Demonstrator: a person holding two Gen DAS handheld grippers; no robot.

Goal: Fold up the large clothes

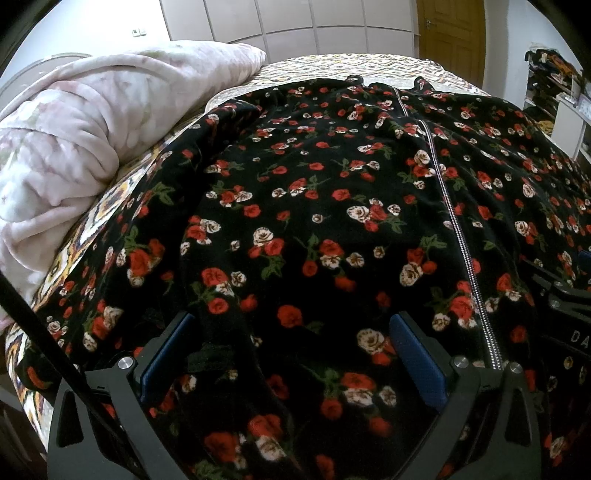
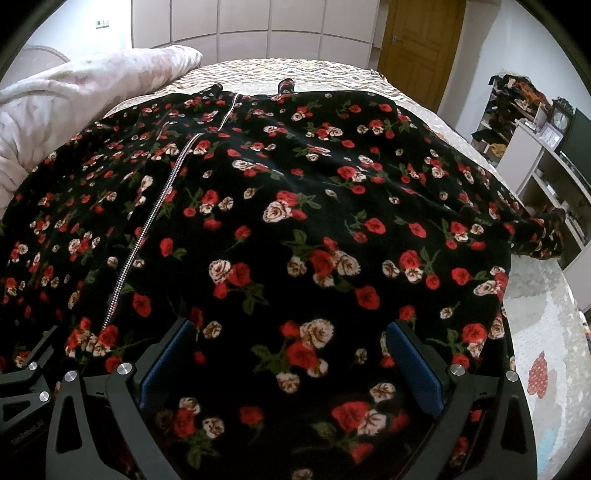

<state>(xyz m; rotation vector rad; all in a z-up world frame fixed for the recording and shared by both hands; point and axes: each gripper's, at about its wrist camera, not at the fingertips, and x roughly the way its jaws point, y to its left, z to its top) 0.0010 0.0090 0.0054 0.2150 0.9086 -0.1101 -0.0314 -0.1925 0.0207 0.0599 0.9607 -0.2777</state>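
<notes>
A large black garment with red and white roses (image 1: 314, 206) lies spread flat on the bed, its silver zipper (image 1: 458, 229) running up the middle toward the collar. It also fills the right wrist view (image 2: 295, 221), with the zipper (image 2: 155, 218) at the left. My left gripper (image 1: 291, 336) is open just above the near hem, left of the zipper. My right gripper (image 2: 290, 343) is open above the hem, right of the zipper. A sleeve (image 2: 535, 229) hangs off the bed's right edge. Part of the right gripper shows in the left wrist view (image 1: 565, 302).
A bunched pink blanket (image 1: 74, 147) lies on the bed's left side. The patterned bedspread (image 1: 351, 66) shows beyond the collar. Shelves with clothes (image 2: 532, 140) stand at the right, a wooden door (image 2: 417, 48) and white wardrobe (image 2: 258, 29) at the back.
</notes>
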